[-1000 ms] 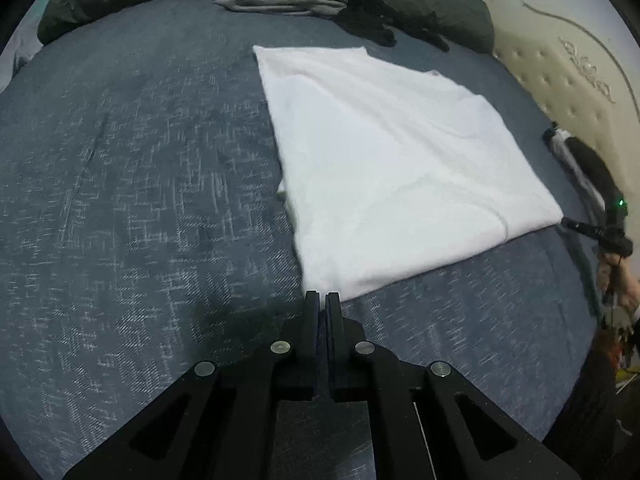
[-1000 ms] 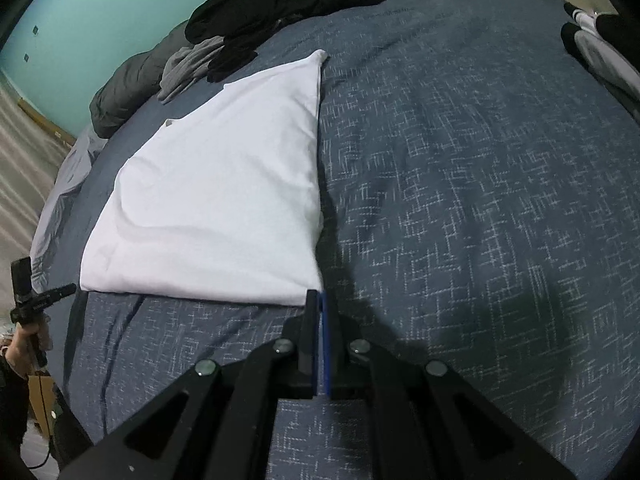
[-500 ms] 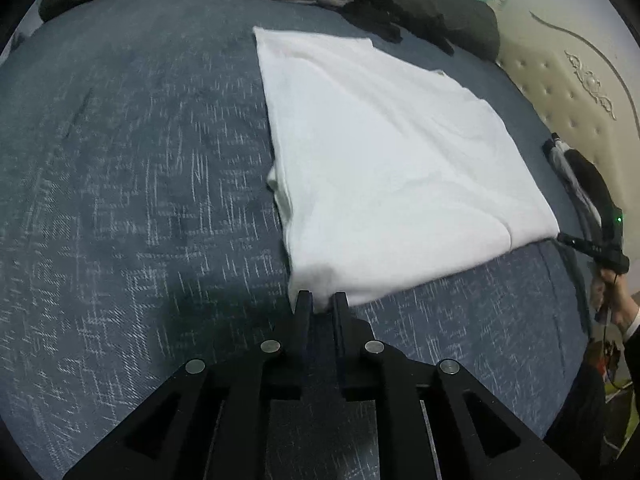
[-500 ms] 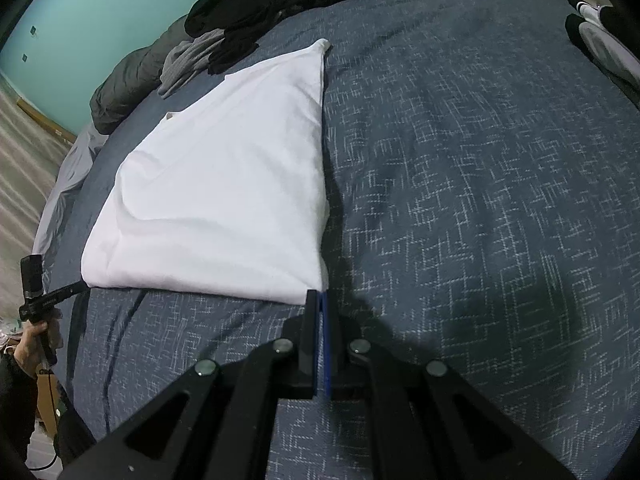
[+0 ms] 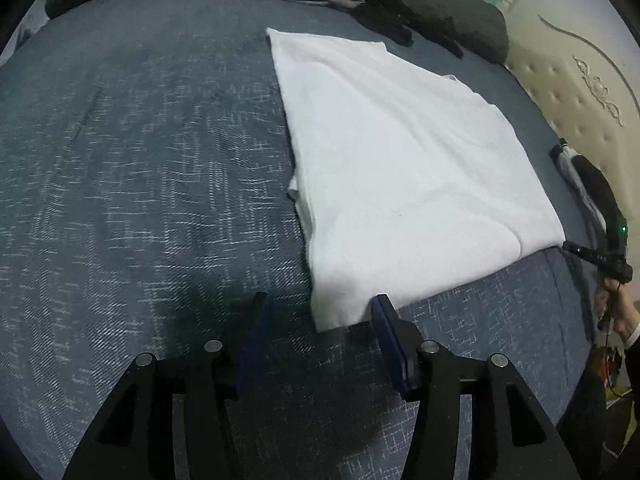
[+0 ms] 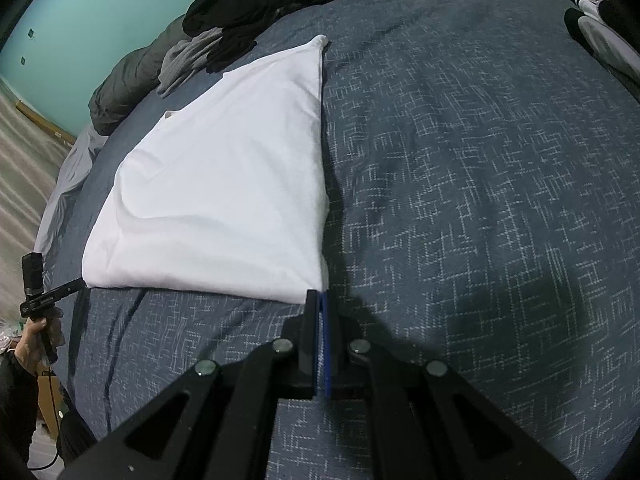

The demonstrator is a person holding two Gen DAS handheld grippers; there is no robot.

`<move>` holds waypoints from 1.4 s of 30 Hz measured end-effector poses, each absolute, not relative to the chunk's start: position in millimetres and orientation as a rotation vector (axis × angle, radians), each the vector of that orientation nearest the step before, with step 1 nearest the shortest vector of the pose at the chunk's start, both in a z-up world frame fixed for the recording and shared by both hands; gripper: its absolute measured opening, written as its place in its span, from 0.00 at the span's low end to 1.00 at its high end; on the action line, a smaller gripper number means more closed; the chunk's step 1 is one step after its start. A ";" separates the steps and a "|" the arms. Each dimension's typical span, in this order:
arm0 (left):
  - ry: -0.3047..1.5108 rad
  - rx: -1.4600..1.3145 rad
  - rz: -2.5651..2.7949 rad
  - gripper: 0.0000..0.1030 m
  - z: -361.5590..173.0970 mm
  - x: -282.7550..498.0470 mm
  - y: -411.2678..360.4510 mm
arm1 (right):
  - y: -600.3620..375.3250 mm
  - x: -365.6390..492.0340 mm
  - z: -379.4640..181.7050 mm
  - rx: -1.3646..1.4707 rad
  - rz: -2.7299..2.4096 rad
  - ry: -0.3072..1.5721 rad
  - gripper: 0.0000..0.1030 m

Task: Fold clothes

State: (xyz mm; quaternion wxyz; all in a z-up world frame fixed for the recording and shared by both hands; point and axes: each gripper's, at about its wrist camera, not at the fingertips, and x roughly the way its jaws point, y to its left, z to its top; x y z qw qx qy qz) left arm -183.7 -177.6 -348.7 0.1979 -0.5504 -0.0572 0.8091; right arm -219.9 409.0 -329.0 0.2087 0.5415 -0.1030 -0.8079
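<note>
Two grippers sit at the near corners of the white garment [image 5: 404,168], which lies folded flat on the blue bedspread [image 5: 140,160]. Your left gripper [image 5: 318,312] has just been opening: its jaws now stand apart, released, with the garment's near corner lying between them but untouched by the pads, presumably because that fold is laid down and done. Your right gripper [image 6: 318,298] is clenched at the opposite near corner, tips touching the hem; whether cloth is actually pinched there you cannot tell, though it likely pins that edge square.
</note>
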 end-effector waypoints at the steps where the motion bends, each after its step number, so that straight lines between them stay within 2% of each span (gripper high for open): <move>1: -0.155 -1.543 2.262 0.54 -350.6 -184.1 -176.9 | 408.9 -219.8 -328.9 1.507 -2.248 -0.289 0.01; 5: -0.118 -1.518 2.276 0.51 -350.0 -182.1 -173.5 | 408.0 -219.0 -329.1 1.510 -2.248 -0.286 0.01; 6: -0.109 -1.512 2.276 0.38 -349.5 -181.1 -172.7 | 408.1 -219.0 -329.4 1.512 -2.248 -0.288 0.01; 7: -0.105 -1.508 2.270 0.22 -349.1 -179.8 -172.2 | 408.1 -219.0 -329.7 1.513 -2.249 -0.290 0.01; 8: -0.104 -1.502 2.264 0.15 -348.5 -178.4 -171.6 | 408.2 -219.1 -330.0 1.515 -2.250 -0.292 0.01; 11: -0.054 -1.487 2.265 0.08 -344.8 -173.7 -169.9 | 408.4 -218.9 -329.8 1.514 -2.250 -0.293 0.01; 15: -0.055 -1.468 2.266 0.05 -336.1 -169.3 -176.8 | 411.3 -219.7 -325.4 1.494 -2.263 -0.299 0.01; 33: 0.043 -1.485 2.305 0.04 -315.7 -167.7 -201.0 | 422.5 -235.3 -280.4 1.341 -2.452 -0.306 0.00; 38: 0.012 -1.510 2.281 0.05 -324.0 -178.7 -172.5 | 423.2 -232.8 -300.1 1.425 -2.395 -0.328 0.00; 42: -0.068 -1.550 2.249 0.05 -335.8 -176.2 -177.6 | 422.2 -224.6 -325.2 1.510 -2.308 -0.338 0.01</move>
